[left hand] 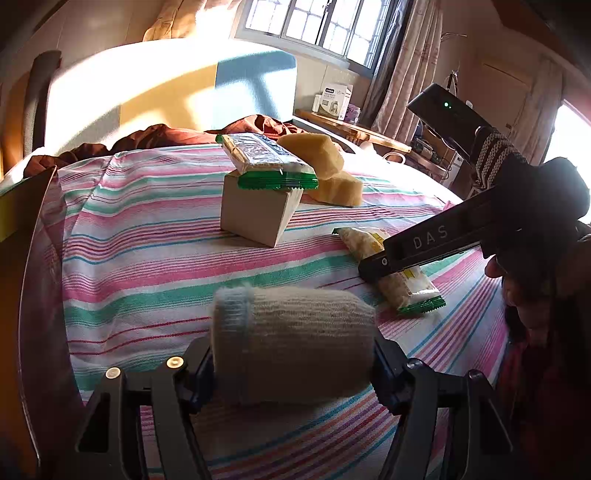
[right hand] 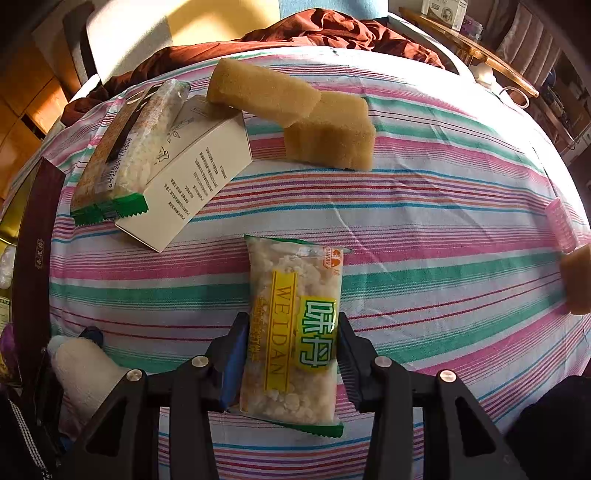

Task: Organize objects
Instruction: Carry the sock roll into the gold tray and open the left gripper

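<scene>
My left gripper [left hand: 293, 365] is shut on a rolled beige sock [left hand: 291, 339], held just above the striped cloth [left hand: 147, 266]. My right gripper [right hand: 290, 354] has its jaws around a WEIDAN snack packet [right hand: 293, 332] lying on the cloth [right hand: 443, 229]; the pads touch its sides. In the left wrist view the right gripper [left hand: 373, 267] shows over that packet [left hand: 399, 280]. A white box [left hand: 255, 212] carries a second snack packet [left hand: 264, 160]. Two yellow sponges [left hand: 321, 166] lie stacked behind it, one leaning on the box [right hand: 192, 166].
A dark brown box edge [right hand: 35, 240] runs along the left. Another sponge [right hand: 578, 280] and a pink item [right hand: 561, 221] sit at the right edge. A rumpled maroon blanket [right hand: 295, 33] lies behind the cloth. A wooden shelf [left hand: 354, 131] stands far right.
</scene>
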### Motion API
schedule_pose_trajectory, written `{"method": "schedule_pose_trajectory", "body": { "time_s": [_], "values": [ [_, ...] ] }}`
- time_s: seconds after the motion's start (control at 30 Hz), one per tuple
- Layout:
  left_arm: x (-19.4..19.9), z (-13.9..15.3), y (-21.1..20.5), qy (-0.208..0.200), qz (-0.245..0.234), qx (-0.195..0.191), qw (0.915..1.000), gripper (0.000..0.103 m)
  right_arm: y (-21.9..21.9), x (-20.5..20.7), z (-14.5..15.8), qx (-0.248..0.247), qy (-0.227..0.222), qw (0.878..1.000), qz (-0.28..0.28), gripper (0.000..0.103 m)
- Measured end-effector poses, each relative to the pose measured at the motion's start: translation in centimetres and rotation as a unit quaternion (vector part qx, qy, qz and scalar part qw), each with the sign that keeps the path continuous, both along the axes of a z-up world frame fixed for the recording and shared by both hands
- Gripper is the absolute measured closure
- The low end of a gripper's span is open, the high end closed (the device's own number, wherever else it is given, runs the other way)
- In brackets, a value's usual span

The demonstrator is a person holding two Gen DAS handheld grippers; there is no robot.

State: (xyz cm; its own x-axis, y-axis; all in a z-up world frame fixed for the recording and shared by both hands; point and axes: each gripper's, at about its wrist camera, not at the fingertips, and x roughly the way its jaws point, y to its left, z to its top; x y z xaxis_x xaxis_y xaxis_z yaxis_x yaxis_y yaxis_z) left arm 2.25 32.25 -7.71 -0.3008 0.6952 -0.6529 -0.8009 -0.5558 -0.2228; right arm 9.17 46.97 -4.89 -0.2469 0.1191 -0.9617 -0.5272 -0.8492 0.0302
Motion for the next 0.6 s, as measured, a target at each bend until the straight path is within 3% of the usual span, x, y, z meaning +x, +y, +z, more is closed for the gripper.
{"method": "schedule_pose_trajectory", "body": {
  "time_s": [0.37, 0.6],
  "values": [
    [0.5, 0.2, 0.0, 0.017, 0.007, -0.016, 0.9997, 0.036, -0.2, -0.6, -0.3, 0.000, 0.001, 1.000, 0.002, 0.058],
    [0.7, 0.7, -1.0, -0.005, 0.023, -0.028, 0.9993, 0.037, -0.1, -0.9, -0.4, -0.002, 0.003, 1.000, 0.000, 0.058]
  ]
}}
